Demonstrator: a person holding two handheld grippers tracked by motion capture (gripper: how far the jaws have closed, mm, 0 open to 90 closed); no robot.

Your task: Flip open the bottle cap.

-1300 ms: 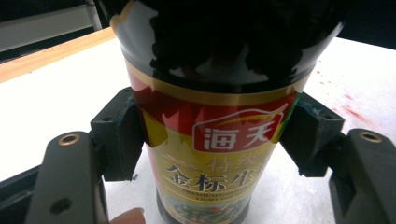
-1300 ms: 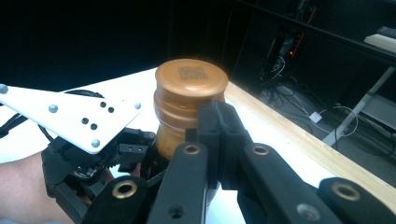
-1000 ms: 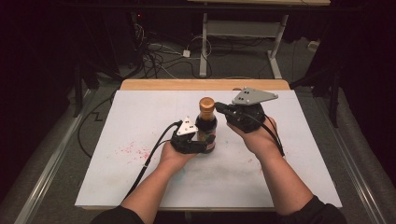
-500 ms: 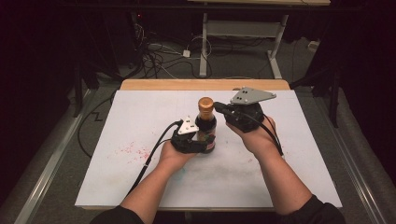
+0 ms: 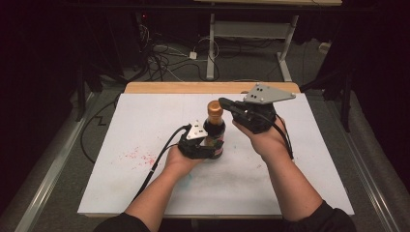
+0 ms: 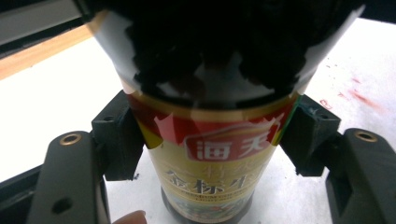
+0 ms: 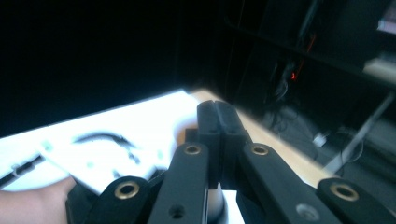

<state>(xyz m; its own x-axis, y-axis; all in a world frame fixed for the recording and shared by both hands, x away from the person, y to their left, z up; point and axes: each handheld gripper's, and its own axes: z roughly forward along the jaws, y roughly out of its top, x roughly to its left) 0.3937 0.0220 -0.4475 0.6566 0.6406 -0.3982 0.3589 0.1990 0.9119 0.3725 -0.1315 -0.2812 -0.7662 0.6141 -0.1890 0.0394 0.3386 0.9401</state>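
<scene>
Jaws: left gripper (image 5: 209, 145) clamps 1 sauce bottle (image 5: 214, 133); right gripper (image 5: 223, 102) closed, empty, at bottle cap (image 5: 214, 109).

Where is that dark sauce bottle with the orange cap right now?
In the high view the bottle stands upright near the middle of the white table, clamped low by the left gripper, with the shut right gripper beside its cap.

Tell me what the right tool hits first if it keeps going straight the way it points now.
Probably the bottle's orange cap: the right tool, shut, points left with its tip just right of the cap on the bottle that the left tool clamps. Depth is unclear; it may pass just behind.
</scene>
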